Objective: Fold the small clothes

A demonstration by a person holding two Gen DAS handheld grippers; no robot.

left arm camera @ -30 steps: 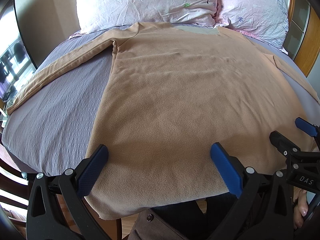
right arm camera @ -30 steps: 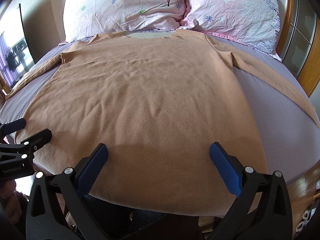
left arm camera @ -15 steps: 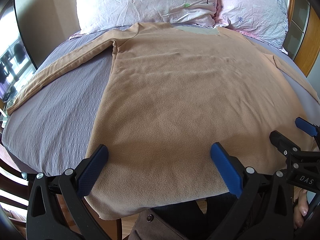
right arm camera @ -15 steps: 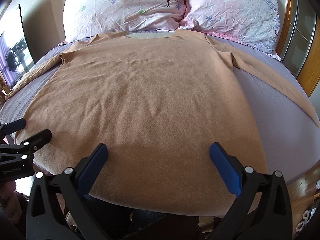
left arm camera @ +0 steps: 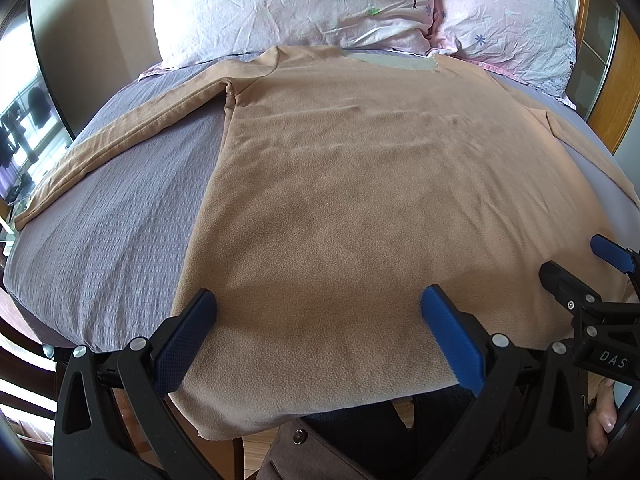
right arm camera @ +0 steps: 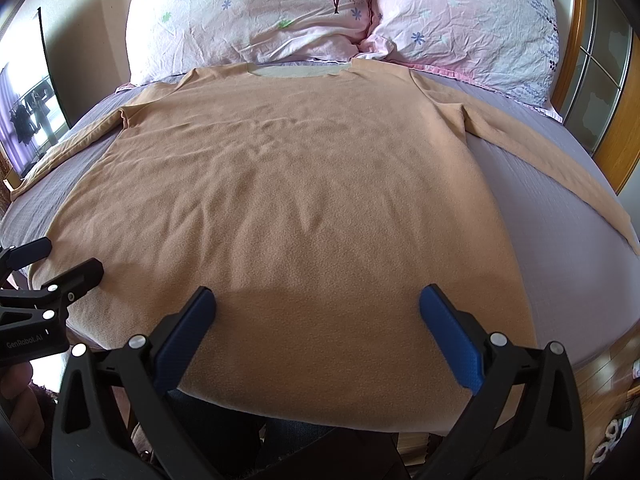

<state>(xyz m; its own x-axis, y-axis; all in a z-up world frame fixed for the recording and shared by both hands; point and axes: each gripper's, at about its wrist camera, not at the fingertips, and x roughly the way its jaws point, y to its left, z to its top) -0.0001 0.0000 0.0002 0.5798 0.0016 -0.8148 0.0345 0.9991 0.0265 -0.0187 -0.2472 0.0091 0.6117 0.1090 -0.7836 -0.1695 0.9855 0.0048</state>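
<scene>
We are holding both tools above the near edge of the bed (left arm camera: 100,216), over the hem of a tan long-sleeved fleece top (left arm camera: 360,200) that is lying flat and spread out on the grey-purple sheet. The left tool (left arm camera: 318,328) is hovering with its blue-padded fingers (left arm camera: 188,340) wide apart, gripping nothing, near the top's near left corner, where the hem is hanging a little over the bed's edge. The right tool (right arm camera: 316,328) is also gaping wide with nothing between its fingers (right arm camera: 452,340), toward the near right corner of the hem. The top's neckline is pointing toward the far edge of the bed, just in front of two floral pillows (right arm camera: 256,12), and its sleeves are stretching out toward the left and right edges. Each tool is showing at the side of the other's view.
</scene>
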